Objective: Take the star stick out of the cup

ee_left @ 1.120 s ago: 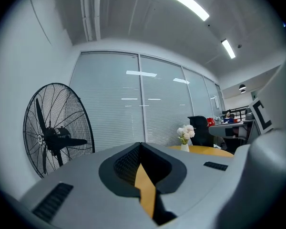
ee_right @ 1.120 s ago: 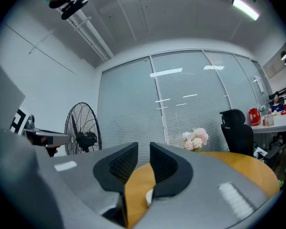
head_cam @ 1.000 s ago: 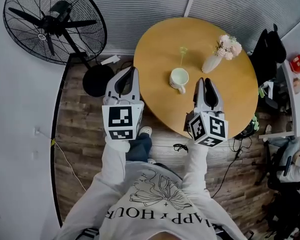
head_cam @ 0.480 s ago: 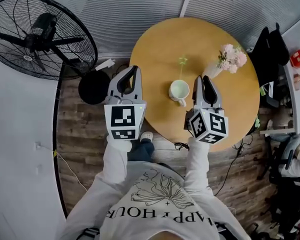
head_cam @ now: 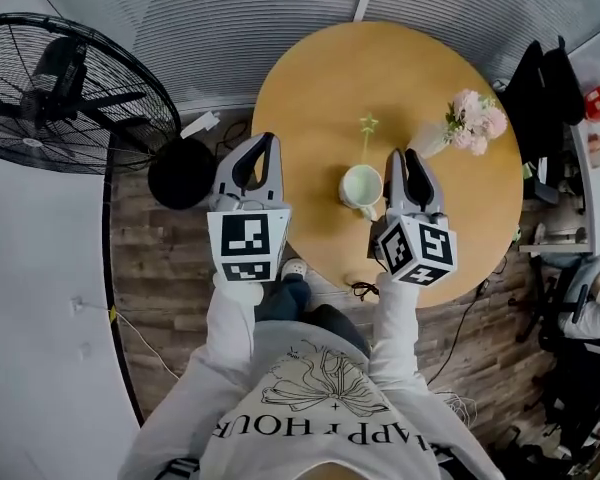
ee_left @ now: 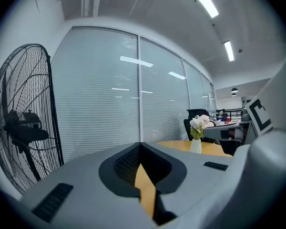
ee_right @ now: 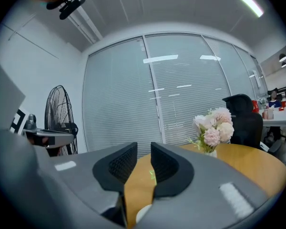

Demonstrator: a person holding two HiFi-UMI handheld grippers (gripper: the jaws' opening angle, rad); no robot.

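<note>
- Far left: big black floor fan (head_cam: 65, 88), down on the floor and well clear of the round wooden table (head_cam: 380, 68).
- Next over: left gripper (head_cam: 262, 143), up over the table's left edge, nowhere near the cup. Tips clenched together in the left gripper view, nothing caught between them, just a sliver of tabletop showing through the slot lower down.
- Middle of the table: white cup (head_cam: 360, 186), upright, with the star stick (head_cam: 366, 133) in it, the pale green star poking up well above the rim.
- Just right of the cup: right gripper (head_cam: 410, 156), close beside it, can't tell if touching. Jaws apart and just been opening, nothing gripped. Through the gap in the right gripper view: only the faint green stick farther off and a bit of white cup rim at the bottom.
- Further right on the table: vase of pink flowers (head_cam: 470, 123), near the stick but apart from it.
- Far right, off the table: black office chair (head_cam: 540, 83).
</note>
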